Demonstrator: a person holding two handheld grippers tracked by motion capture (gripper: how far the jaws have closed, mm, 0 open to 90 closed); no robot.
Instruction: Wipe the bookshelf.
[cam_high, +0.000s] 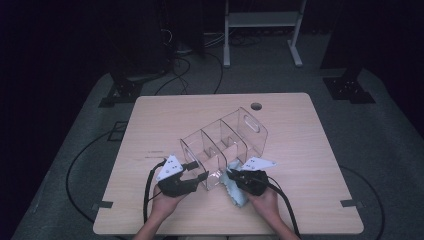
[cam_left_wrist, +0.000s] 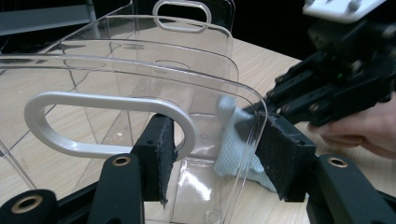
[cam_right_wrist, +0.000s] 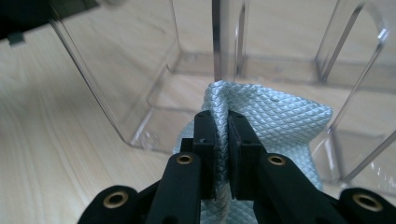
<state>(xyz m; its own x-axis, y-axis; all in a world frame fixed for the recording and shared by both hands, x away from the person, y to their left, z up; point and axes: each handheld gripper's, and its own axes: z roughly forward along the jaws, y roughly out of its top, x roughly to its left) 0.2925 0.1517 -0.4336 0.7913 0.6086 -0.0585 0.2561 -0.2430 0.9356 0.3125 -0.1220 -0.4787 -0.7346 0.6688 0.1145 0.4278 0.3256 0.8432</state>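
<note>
High view: a clear plastic organizer (cam_high: 225, 145) with several compartments and handle cutouts lies near the middle of the wooden surface (cam_high: 300, 150), its near end between my two tools. My left tongs (cam_high: 200, 179) grasp that near end wall; in the left gripper view, one pad (cam_left_wrist: 159, 154) sits inside the organizer (cam_left_wrist: 140, 93), just under the grey handle ring (cam_left_wrist: 107, 123), and the other pad lies against the outer face of the curved wall, so the jaws stand partly apart with the plastic clamped between them. My right tongs (cam_high: 233, 175) are clenched on a pale blue cloth (cam_high: 236, 192), which touches the organizer's near corner and spreads onto the surface beside it. In the right gripper view, the right tongs (cam_right_wrist: 223, 140) pinch a raised fold of the cloth (cam_right_wrist: 280, 121) between closed jaws, directly in front of the transparent dividers (cam_right_wrist: 219, 42) and walls that stand in its way. In the left gripper view, the cloth (cam_left_wrist: 231, 144) shows through the clear wall, with the right tongs (cam_left_wrist: 261, 105) just behind it. Around the work: a round cable hole (cam_high: 256, 106) at the far edge of the surface, cables on the grey floor (cam_high: 75, 165), and a white frame (cam_high: 262, 30) beyond.
</note>
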